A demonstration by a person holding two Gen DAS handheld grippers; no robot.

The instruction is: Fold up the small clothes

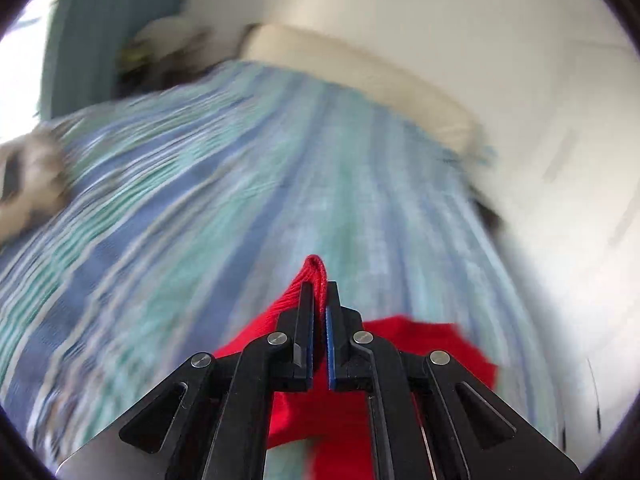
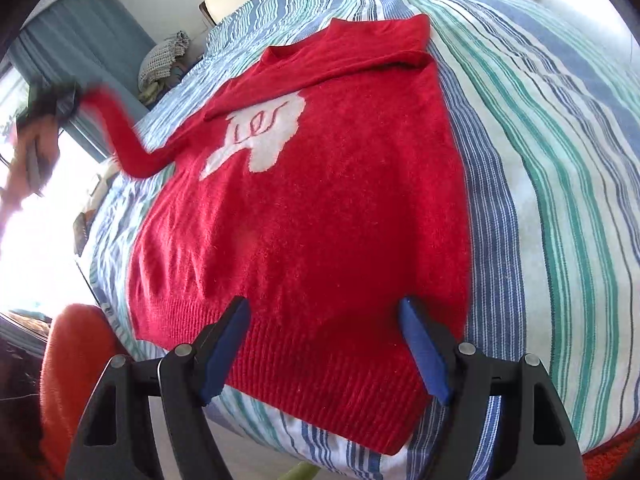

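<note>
Red sweater lay flat, front up, on striped bedspread, hem at near edge of bed, collar toward far edge. White patch with red lettering on chest. One sleeve folded across collar area. Other sleeve lifted off bed toward window side. Left gripper pinched cuff of sleeve, jaws pressed together on knit. Right gripper hovered over ribbed hem, jaws spread wide, holding nothing. Left wrist view blurred.
</note>
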